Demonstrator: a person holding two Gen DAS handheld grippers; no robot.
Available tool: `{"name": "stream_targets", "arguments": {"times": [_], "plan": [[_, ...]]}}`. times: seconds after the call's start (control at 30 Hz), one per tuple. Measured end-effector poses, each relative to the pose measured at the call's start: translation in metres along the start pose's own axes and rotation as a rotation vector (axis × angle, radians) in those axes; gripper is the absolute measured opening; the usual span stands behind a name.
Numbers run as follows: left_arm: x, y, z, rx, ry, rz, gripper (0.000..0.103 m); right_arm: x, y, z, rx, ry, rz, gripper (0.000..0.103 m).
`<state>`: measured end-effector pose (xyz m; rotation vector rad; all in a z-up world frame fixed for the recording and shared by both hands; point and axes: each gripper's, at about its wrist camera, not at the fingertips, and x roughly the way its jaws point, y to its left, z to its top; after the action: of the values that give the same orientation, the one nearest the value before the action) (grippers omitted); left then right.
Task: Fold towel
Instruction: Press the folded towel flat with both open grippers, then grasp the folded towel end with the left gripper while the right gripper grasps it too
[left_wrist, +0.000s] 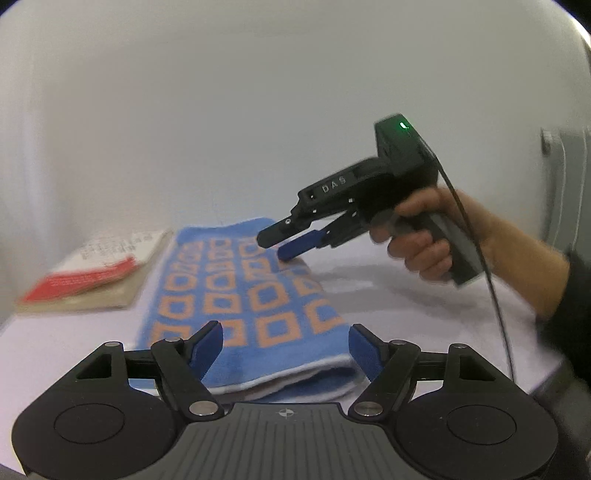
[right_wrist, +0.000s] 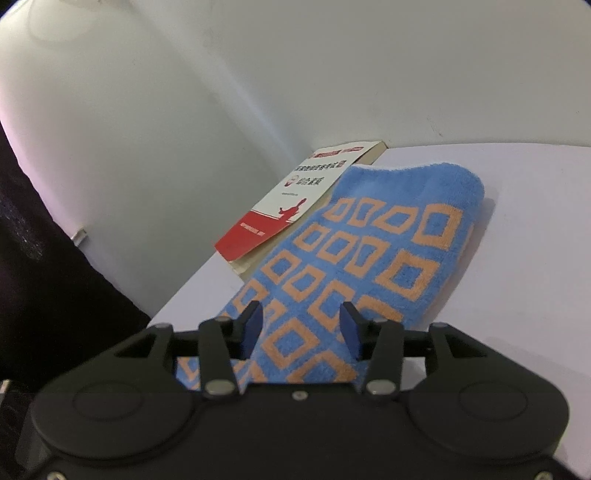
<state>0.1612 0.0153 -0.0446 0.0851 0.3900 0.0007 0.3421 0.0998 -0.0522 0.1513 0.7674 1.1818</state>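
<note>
The towel (left_wrist: 243, 295) lies folded into a narrow strip on the table (left_wrist: 424, 295), so the fold looks done or near done. The left gripper (left_wrist: 286, 349) stands wide apart at the near end, holding nothing. The right gripper (right_wrist: 301, 328) hangs with jaws apart over the far end, pads off the cloth. A further fold would call for a fresh grasp on one end. A book (right_wrist: 295, 206) lies just beside the towel, cramping that side

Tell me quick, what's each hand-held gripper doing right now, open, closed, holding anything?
Left hand-held gripper: open, holding nothing; the folded towel lies beyond its fingers.
Right hand-held gripper: open over the towel, gripping nothing.
</note>
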Motion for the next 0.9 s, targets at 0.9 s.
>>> {"name": "stream_targets", "arguments": {"times": [0.9], "plan": [[0.026, -0.032, -0.026, 0.169, -0.095, -0.02, 0.051, 0.003, -0.002, 0.0, 0.019, -0.003, 0.011, 0.049]]}}
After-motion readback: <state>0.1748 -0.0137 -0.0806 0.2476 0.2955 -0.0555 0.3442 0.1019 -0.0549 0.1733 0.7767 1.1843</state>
